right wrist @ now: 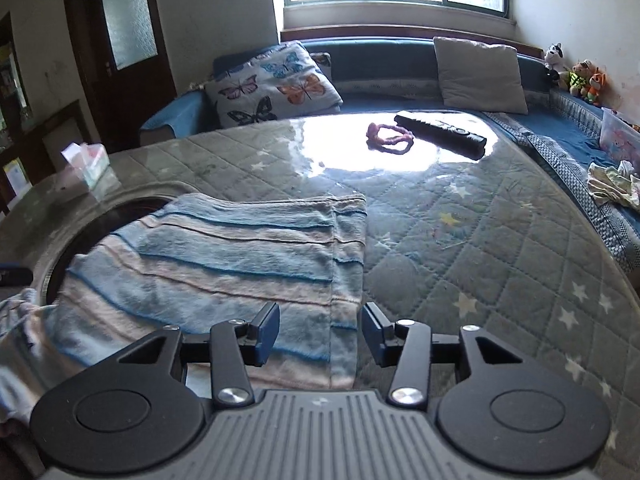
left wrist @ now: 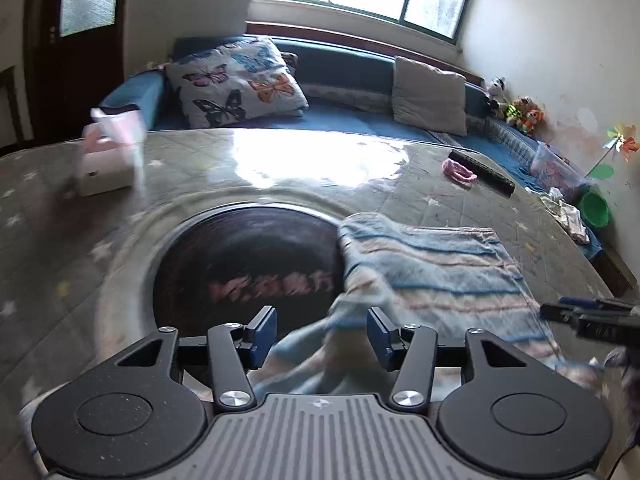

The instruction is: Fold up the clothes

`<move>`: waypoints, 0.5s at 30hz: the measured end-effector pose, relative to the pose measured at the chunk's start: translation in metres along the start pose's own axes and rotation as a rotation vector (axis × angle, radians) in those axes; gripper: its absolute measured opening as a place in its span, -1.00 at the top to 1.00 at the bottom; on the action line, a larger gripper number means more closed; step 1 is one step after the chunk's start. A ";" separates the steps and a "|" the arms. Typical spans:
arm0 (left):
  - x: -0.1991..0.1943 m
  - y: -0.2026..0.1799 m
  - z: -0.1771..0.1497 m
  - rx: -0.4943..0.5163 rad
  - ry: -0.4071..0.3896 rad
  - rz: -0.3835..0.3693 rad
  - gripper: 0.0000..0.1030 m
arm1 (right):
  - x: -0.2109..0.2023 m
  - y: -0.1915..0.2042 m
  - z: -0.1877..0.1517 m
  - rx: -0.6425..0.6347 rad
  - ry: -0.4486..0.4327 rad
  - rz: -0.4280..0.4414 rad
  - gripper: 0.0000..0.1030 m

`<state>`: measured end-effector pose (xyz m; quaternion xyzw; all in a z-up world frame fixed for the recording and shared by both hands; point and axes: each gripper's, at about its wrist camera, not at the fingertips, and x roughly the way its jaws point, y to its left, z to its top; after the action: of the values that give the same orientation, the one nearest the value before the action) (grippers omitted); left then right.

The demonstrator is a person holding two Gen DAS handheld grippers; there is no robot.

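Left wrist view: a tissue box (left wrist: 106, 160) is seen at upper left on the table (left wrist: 460, 208). The left tool (left wrist: 322, 334) is held released at lower centre, above a rumpled edge of the striped towel (left wrist: 432, 264).

Right wrist view: the towel (right wrist: 224, 256) is spread across the left half. The right tool (right wrist: 320, 330) is held released over the towel's right edge. A remote control (right wrist: 440, 130) is shown at upper right.

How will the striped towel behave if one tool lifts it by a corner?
The striped towel already lies rumpled, so it would probably droop limply. Its fuzzy pile suggests good grip. On the glossy table it may slide rather than stay put.
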<state>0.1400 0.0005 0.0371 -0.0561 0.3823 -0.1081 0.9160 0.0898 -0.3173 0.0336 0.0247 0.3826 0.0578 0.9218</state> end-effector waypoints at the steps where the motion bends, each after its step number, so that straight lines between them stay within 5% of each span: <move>1: 0.009 -0.002 0.005 0.001 0.006 -0.012 -0.05 | 0.004 0.000 0.001 -0.003 0.000 -0.004 0.05; 9: 0.066 -0.009 0.026 -0.018 0.088 -0.071 0.04 | 0.036 0.005 0.007 -0.033 -0.005 -0.030 -0.22; 10: 0.070 -0.009 0.026 -0.021 0.096 -0.078 0.12 | 0.038 0.006 0.007 -0.035 -0.005 -0.029 -0.27; 12: 0.075 -0.009 0.027 -0.018 0.107 -0.101 0.65 | 0.043 0.010 0.006 -0.044 -0.011 -0.025 -0.37; 15: 0.070 -0.014 0.026 -0.005 0.076 -0.135 0.88 | 0.047 0.014 0.004 -0.051 -0.023 -0.026 -0.59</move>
<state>0.2045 -0.0292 0.0096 -0.0797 0.4126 -0.1709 0.8912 0.1242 -0.2977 0.0048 -0.0033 0.3709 0.0554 0.9270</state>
